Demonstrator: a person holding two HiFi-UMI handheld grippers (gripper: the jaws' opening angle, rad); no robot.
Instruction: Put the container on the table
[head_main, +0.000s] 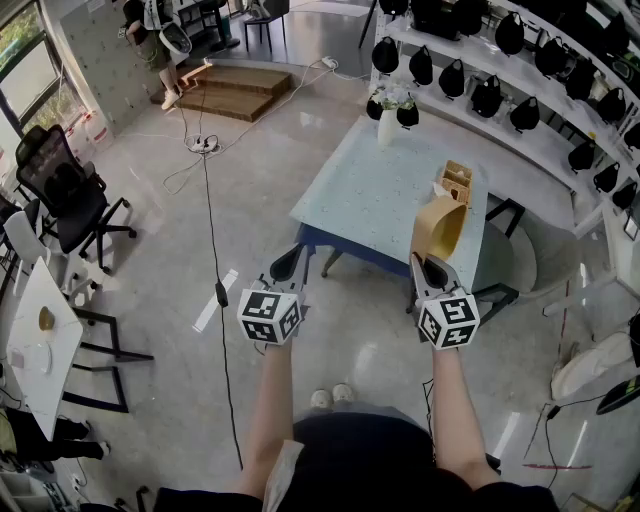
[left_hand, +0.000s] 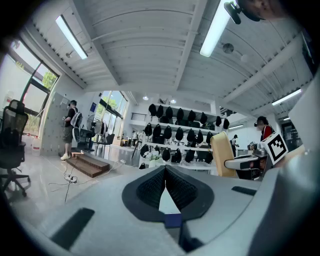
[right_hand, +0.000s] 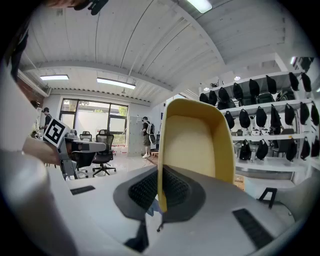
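— Tabletop (head_main: 370, 200) room?
— Mostly bare; vase (head_main: 388, 125) and wooden box (head_main: 457, 182) are set by its far and right edges.
— Container (head_main: 440, 228)?
— Held over the near right edge, pinched in the right gripper (head_main: 432, 270); left gripper (head_main: 290, 268) is closed, empty.

Glossy grey floor (head_main: 250, 170) surrounds the pale table (head_main: 365, 205). White shelves (head_main: 525, 142) of black bags (head_main: 487, 97) run beside the table; an office chair (head_main: 65, 195) and wooden steps (head_main: 235, 92) stand well left of it.

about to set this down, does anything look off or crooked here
Only the yellow container: the right hand-held gripper pinches one wall, so it hangs tipped on its side above the table edge. It looks empty; nothing spilled or broken shows.
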